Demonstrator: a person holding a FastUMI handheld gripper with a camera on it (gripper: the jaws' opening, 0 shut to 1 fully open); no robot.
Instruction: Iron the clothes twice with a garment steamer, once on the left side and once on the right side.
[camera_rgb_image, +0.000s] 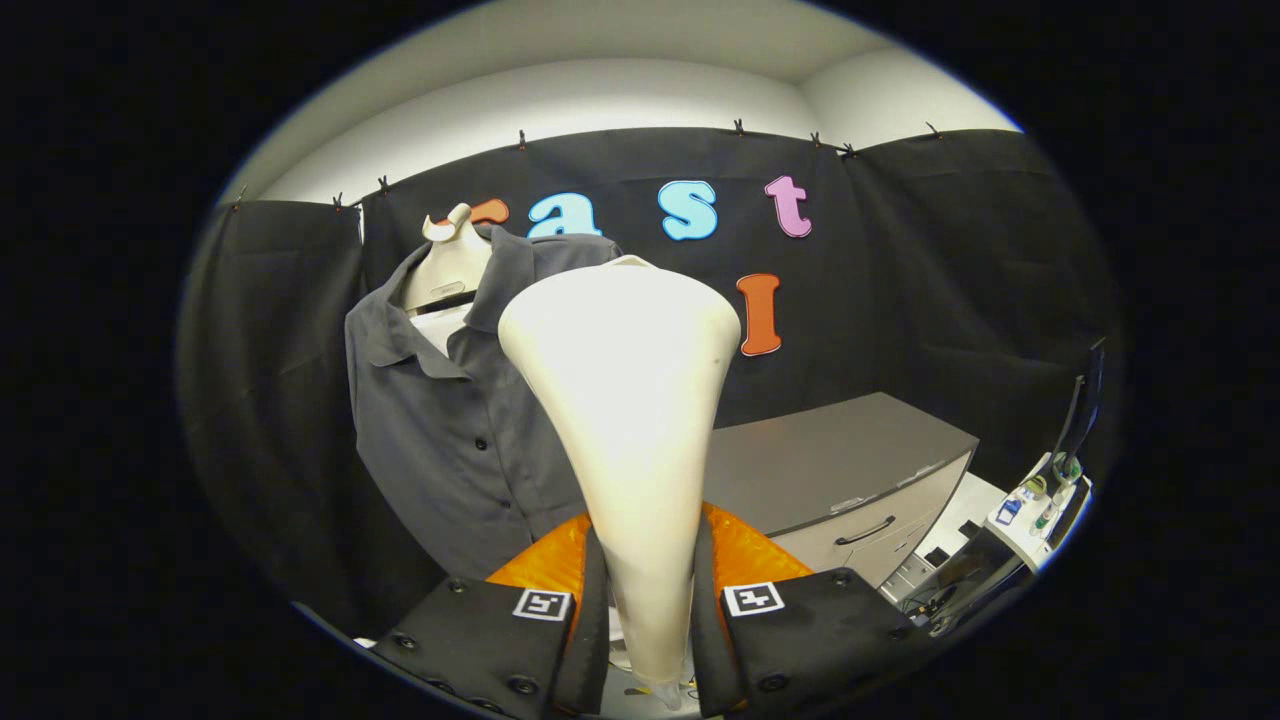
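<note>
The claw (648, 600) pinches the steamer (630, 400) by its narrow handle: both black fingers (590, 610) press against the cream shaft from either side, each finger carrying a small square marker on its top face, with orange padding just behind them. The steamer rises from between the fingers toward 12 o'clock, thin at the grip and flaring to a broad, rounded cream head that stands upright ahead of the claw.

Beyond the head, toward 11 o'clock, hangs the shirt (450, 440), a dark grey button-up with an open collar, worn on a cream mannequin (450, 265) whose neck shows above the collar. The steamer head overlaps the shirt's edge at 3 o'clock of the garment; whether the head touches the cloth cannot be told. The button placket runs down the shirt just to 9 o'clock of the steamer shaft.

Toward 2 o'clock from the claw stands a grey cabinet (850, 470) with a flat top and a drawer with a dark handle, well apart from the shirt. Farther out, at 3 o'clock, a white desk (1020, 530) holds some small items too small to tell. Black cloth (950, 280) backs everything, clipped along its top edge.
</note>
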